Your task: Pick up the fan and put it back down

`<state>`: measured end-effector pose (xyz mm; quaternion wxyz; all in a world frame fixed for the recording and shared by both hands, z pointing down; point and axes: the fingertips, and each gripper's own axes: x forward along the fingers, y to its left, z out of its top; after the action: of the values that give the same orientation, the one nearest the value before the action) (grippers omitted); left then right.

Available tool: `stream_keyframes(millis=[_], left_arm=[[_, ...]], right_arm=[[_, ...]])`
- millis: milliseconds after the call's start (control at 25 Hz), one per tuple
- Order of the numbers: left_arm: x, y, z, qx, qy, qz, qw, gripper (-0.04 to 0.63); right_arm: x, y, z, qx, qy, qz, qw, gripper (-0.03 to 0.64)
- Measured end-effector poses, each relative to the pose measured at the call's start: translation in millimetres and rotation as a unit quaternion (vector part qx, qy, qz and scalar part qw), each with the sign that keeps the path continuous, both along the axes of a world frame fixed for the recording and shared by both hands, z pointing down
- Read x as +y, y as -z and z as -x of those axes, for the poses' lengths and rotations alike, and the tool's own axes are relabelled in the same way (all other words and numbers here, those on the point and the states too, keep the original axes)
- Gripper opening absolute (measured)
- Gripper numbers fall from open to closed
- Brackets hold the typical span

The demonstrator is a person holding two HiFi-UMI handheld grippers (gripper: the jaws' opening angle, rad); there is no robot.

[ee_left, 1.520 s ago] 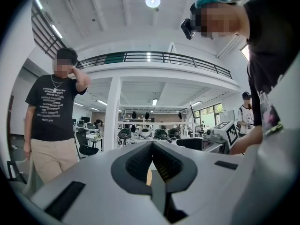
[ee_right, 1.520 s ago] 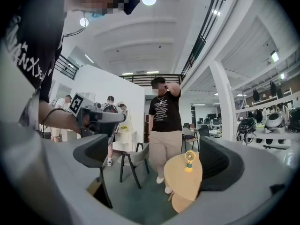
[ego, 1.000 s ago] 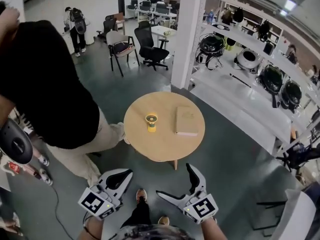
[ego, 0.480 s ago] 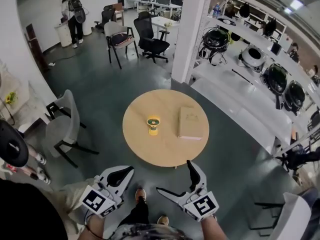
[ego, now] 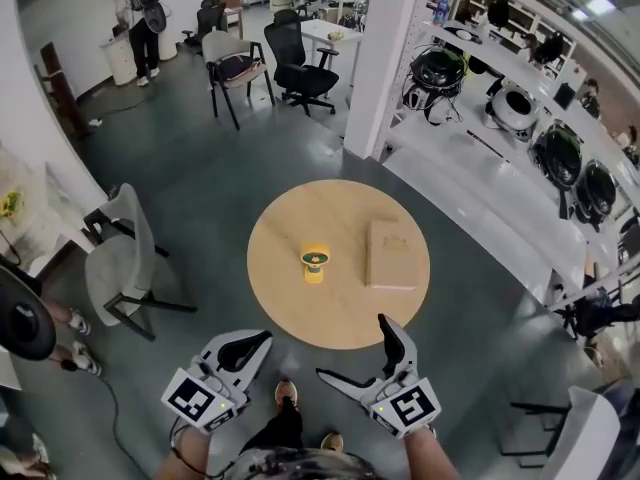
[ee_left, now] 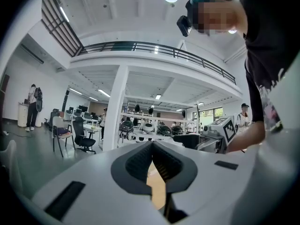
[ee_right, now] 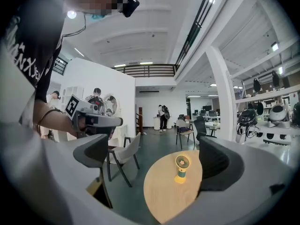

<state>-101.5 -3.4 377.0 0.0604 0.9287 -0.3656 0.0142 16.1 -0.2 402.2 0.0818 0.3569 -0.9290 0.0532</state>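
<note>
A small yellow and green fan (ego: 314,264) stands upright near the middle of the round wooden table (ego: 290,308). In the right gripper view the fan (ee_right: 181,168) shows between the two open jaws, well ahead of them. My right gripper (ego: 360,360) hangs open in front of the table's near edge, holding nothing. To its left, my left gripper (ego: 250,349) is shut, pads touching with nothing between them, also short of the table. The left gripper view shows only a sliver of the table (ee_left: 157,191) past the pads.
A flat tan box (ego: 391,254) lies on the table right of the fan. A grey chair (ego: 120,263) stands to the left. White shelves with helmets (ego: 520,138) run along the right, beside a white pillar (ego: 396,58). A person (ego: 138,23) stands far back left.
The dark-shirted person who filled the left side a second ago has gone from the head view, uncovering the grey chair. The view has shifted slightly toward the table. Both grippers keep their poses.
</note>
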Motion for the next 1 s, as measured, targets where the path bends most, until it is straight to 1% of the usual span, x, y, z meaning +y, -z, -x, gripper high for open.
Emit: stream_keyframes(millis=[480,600,800,1000], left_arm=[[-62,-22,20,0.003,-0.034,0.017,0.9993,0.017],[-72,-31,22,0.000,-0.042,0.015,0.9990,0.017],[-83,-37,20,-0.010,-0.035,0.016,0.9992,0.017],[-93,-37,13,-0.016,-0.016,0.014,0.9997,0.017]], right_arm=[[-58,-24,24,0.015,-0.023,0.015,1.000,0.586],[-66,-30,26,0.019,-0.025,0.014,0.999,0.586],[-78,-37,24,0.016,-0.020,0.017,1.000,0.585],[-87,-42,17,0.010,-0.005,0.021,1.000,0.585]])
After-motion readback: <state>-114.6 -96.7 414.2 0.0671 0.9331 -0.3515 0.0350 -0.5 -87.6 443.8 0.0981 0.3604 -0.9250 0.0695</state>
